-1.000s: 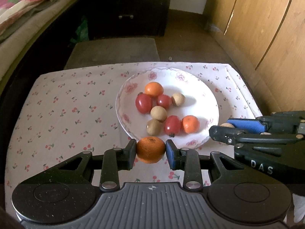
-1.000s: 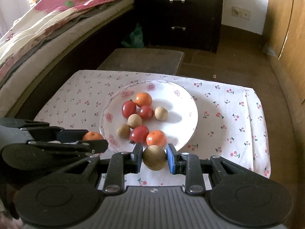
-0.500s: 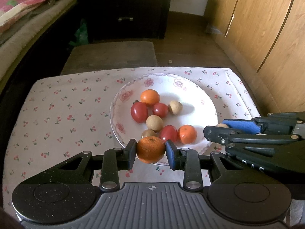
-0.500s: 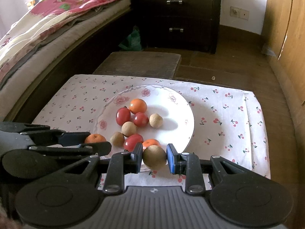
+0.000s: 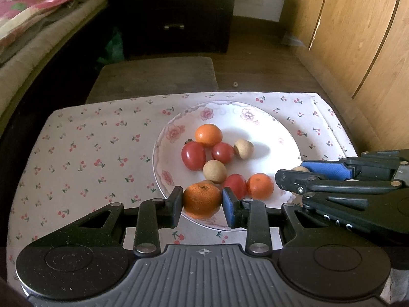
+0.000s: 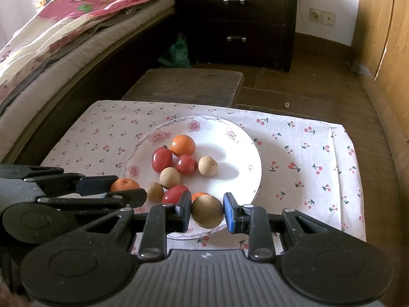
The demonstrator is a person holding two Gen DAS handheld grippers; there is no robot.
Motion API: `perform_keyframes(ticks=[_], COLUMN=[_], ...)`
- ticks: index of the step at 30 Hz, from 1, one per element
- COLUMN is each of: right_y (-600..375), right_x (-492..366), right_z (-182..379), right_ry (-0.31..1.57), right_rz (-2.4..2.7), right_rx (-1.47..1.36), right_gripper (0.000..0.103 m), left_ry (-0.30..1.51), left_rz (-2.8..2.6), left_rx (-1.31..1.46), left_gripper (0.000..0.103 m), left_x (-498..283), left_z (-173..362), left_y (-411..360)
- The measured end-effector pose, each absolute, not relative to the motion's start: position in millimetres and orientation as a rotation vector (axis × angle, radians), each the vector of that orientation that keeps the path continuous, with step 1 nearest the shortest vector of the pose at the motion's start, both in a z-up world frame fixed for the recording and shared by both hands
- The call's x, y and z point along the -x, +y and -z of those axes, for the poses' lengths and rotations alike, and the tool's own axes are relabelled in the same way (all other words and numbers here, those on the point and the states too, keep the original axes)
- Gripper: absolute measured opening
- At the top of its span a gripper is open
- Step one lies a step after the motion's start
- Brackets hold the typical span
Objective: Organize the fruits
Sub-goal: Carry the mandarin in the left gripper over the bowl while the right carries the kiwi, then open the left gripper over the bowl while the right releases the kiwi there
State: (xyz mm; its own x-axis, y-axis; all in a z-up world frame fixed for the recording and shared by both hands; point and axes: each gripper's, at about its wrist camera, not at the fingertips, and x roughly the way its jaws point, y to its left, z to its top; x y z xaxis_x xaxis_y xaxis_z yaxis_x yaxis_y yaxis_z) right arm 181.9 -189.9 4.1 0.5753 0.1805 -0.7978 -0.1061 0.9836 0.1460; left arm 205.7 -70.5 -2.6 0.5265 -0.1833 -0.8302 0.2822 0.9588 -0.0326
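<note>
A white flowered plate (image 5: 276,138) (image 6: 245,153) lies on a cherry-print cloth and carries several fruits: small oranges, red tomatoes and tan round fruits. My left gripper (image 5: 202,203) is shut on an orange (image 5: 202,199), held over the plate's near rim. My right gripper (image 6: 207,211) is shut on a tan round fruit (image 6: 207,211) above the plate's near edge. In the left wrist view the right gripper (image 5: 296,176) enters from the right with the tan fruit (image 5: 299,169) barely showing. From the right wrist view the left gripper (image 6: 127,188) comes in from the left holding its orange (image 6: 125,184).
The cherry-print cloth (image 5: 84,153) (image 6: 306,158) covers a low table. A wooden stool (image 6: 186,84) stands behind it, a bed (image 6: 64,38) to the left, a dark drawer chest (image 6: 240,20) at the back, wooden cabinets (image 5: 358,38) on the right.
Both grippers have eased slightly forward over the plate's near rim, so the plate sits lower and nearer in both views. Each still grips its fruit.
</note>
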Motion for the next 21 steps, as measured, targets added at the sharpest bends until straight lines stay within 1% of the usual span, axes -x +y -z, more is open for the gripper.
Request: perform_keyframes(ticks=[21], right_y=[-192.9], right_x=[-199.6], right_z=[8.4], right_ry=[0.942], right_rz=[-0.162], right_rx=[-0.122], right_gripper=[0.03], left_ry=[0.982], left_rz=[0.246], left_rx=[-0.096], left_gripper=[0.04], left_x=[-218.1], left_z=[12.0], left_y=[-71.3])
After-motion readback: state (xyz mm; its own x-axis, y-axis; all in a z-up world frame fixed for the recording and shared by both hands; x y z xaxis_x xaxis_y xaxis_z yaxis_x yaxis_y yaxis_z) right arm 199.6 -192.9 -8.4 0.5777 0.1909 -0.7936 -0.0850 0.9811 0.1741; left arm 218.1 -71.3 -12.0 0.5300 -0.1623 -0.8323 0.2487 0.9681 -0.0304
